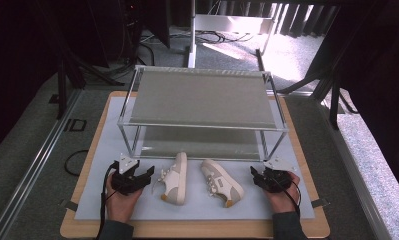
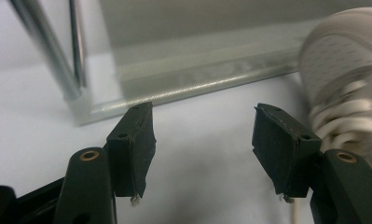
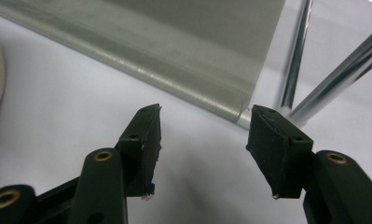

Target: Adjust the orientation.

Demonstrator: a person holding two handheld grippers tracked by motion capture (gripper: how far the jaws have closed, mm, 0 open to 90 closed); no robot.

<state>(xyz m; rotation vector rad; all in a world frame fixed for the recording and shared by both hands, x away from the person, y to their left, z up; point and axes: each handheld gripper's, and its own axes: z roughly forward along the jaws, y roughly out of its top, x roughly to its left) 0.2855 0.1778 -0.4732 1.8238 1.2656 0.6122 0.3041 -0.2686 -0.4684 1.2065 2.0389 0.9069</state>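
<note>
Two white sneakers with tan trim lie on the white mat in front of a two-tier rack point(image 1: 202, 97). The left sneaker point(image 1: 175, 178) points toward the rack; the right sneaker point(image 1: 221, 182) lies angled, heel toward me. My left gripper point(image 1: 146, 173) rests just left of the left sneaker, open and empty; that shoe's laced side point(image 2: 347, 88) sits beside its right jaw. My right gripper point(image 1: 254, 175) sits to the right of the right sneaker, open and empty, facing the rack's lower shelf point(image 3: 183, 51) and chrome leg point(image 3: 295, 60).
The rack has chrome legs and grey fabric shelves, standing at the mat's middle and back. The white mat point(image 1: 102, 150) covers a wooden board point(image 1: 82, 170). Carpet, cables and stands surround the table.
</note>
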